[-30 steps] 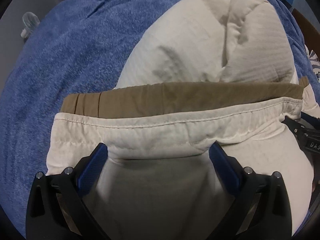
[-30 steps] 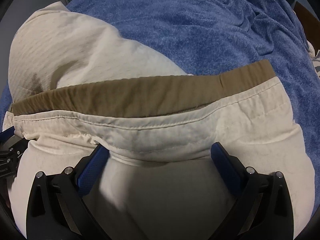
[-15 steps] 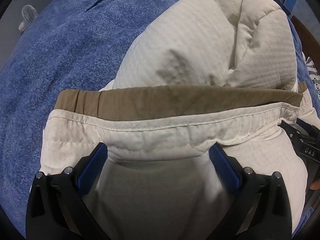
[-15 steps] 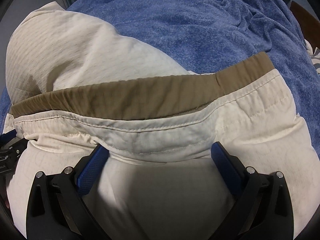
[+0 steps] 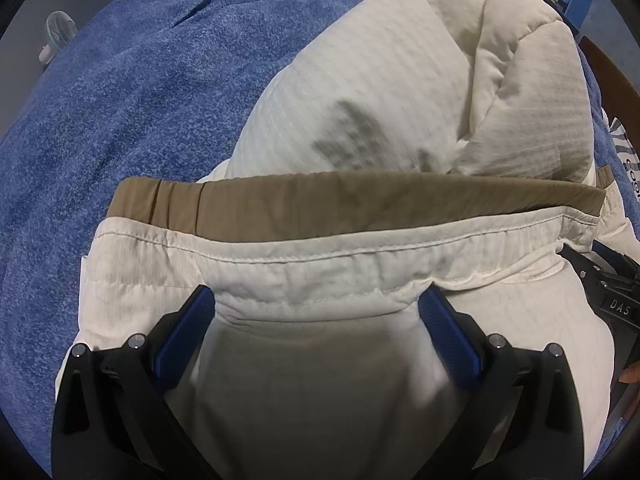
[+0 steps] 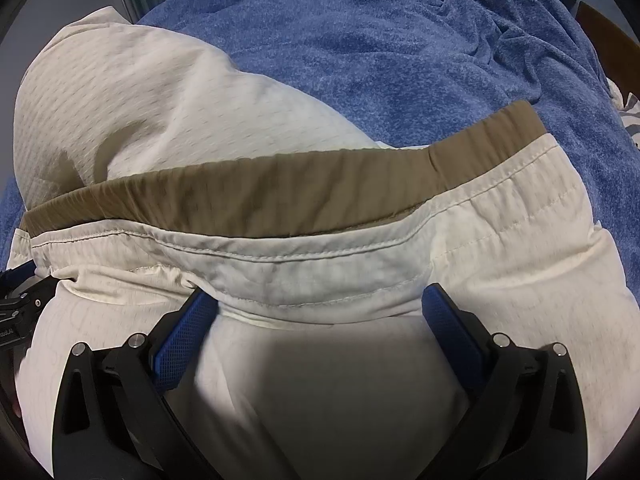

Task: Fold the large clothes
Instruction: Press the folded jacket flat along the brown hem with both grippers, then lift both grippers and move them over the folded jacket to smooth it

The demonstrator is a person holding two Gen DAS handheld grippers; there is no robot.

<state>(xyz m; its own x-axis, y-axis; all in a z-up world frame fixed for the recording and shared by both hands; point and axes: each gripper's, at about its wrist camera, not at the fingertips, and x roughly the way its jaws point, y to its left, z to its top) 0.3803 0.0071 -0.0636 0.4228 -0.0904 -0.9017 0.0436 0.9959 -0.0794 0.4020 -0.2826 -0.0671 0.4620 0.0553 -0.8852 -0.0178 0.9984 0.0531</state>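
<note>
Left wrist view shows the left gripper (image 5: pixel 316 308) with its blue pads (image 5: pixel 182 330) set wide apart, and the cream hem of the jacket (image 5: pixel 360 100) bunched between them; the cloth fills the gap, but whether the pads really press it cannot be told, because the fabric hides their tips; the right wrist view gives the same picture for the right gripper (image 6: pixel 320 304), also wide and with the hem gathered between its pads (image 6: pixel 184 328).

The jacket lies on the blue blanket (image 5: pixel 120 100); its brown band (image 5: pixel 340 204) runs across both views from side to side, so the long axis of the held edge goes from one gripper to the other; the rest of the garment stretches forward, away from both grippers, in a padded mound. The two grippers stand side by side on this edge, neither one clearly nearer; the left one sees the other tool at its right border, the right one sees it at its left border. By judgement, the coming move carries this edge forward over the body, so both hands should travel together and keep the band straight.

Hidden things: the far end of the jacket, the sleeves, and all what is under the lifted cloth; the lower fabric is in shadow.
</note>
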